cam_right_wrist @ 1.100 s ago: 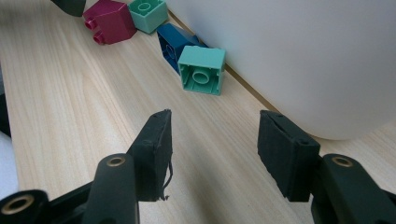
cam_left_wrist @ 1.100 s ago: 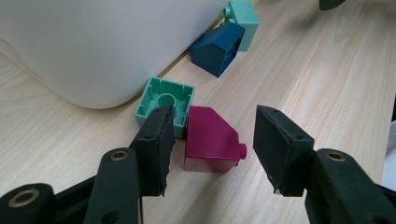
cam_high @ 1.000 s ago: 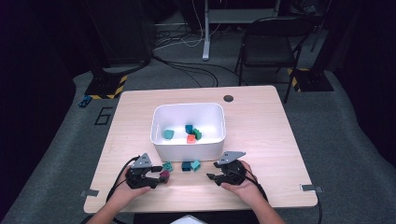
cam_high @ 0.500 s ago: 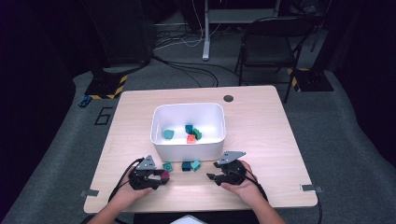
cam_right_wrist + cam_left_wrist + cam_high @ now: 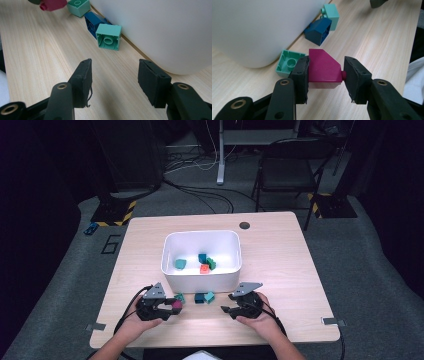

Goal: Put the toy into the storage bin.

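My left gripper [image 5: 172, 306] sits at the table's near left, shut on a magenta sloped brick [image 5: 323, 67]. Its jaws have just been closing, and the pads now press on the brick's sides. Beside it a light teal brick [image 5: 289, 63] lies against the white bin [image 5: 200, 281]. Farther along the bin wall lie a dark blue brick [image 5: 319, 30] and another teal brick [image 5: 331, 15]. My right gripper [image 5: 225, 310] rests at the near right, open with nothing between its jaws. In the right gripper view the teal brick [image 5: 108, 36] lies just ahead of it.
The bin holds several bricks, among them a teal one [image 5: 180, 264] and an orange one [image 5: 204, 268]. A small black round hole [image 5: 244, 225] marks the table's far edge. A dark chair [image 5: 287, 165] and cables stand beyond the table [image 5: 280, 265].
The left gripper's jaws have closed on the magenta brick, which lay loose between them a second ago. The right gripper has not moved.
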Available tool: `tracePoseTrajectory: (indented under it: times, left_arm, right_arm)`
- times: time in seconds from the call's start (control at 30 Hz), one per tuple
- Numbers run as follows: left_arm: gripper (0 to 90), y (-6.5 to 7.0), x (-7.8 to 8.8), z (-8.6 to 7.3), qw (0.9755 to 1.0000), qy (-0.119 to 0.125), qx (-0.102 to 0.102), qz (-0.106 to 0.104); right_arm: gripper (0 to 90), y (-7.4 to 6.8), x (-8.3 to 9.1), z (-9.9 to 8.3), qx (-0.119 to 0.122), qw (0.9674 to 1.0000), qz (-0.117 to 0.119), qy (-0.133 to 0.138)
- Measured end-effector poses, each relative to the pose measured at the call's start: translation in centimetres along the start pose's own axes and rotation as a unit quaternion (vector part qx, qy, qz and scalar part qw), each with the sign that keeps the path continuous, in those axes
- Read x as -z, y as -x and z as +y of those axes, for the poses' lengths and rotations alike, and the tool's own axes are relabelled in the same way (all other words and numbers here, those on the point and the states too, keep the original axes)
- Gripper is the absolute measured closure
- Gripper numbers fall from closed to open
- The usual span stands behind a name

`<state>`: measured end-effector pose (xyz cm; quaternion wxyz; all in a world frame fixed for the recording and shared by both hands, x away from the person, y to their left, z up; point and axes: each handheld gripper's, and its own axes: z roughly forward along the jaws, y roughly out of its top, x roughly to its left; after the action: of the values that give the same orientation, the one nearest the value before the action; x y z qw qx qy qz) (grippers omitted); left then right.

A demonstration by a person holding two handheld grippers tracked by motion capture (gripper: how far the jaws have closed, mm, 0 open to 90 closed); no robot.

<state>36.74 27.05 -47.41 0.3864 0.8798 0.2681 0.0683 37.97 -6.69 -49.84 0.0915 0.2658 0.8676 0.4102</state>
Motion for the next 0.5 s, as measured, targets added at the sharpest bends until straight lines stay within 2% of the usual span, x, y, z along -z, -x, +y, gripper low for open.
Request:
tracePoseTrajectory:
  times: [0.17,0.2,0.5]
  left_arm:
    - [56.9,0.1,1.3,1.3,0.9999,0.011,0.001,0.001]
    - [56.9,0.1,1.4,1.5,0.9998,0.019,0.003,0.001]
    - [57.0,-0.3,3.2,3.2,0.9995,0.03,0.004,0.005]
  right_arm:
    - [44.7,0.1,0.1,0.0,-0.001,1.0,0.0,0.002]
    - [44.7,0.1,0.1,0.0,-0.001,1.0,0.0,0.002]
    - [44.7,0.1,0.0,0.0,-0.002,1.0,0.0,0.0]
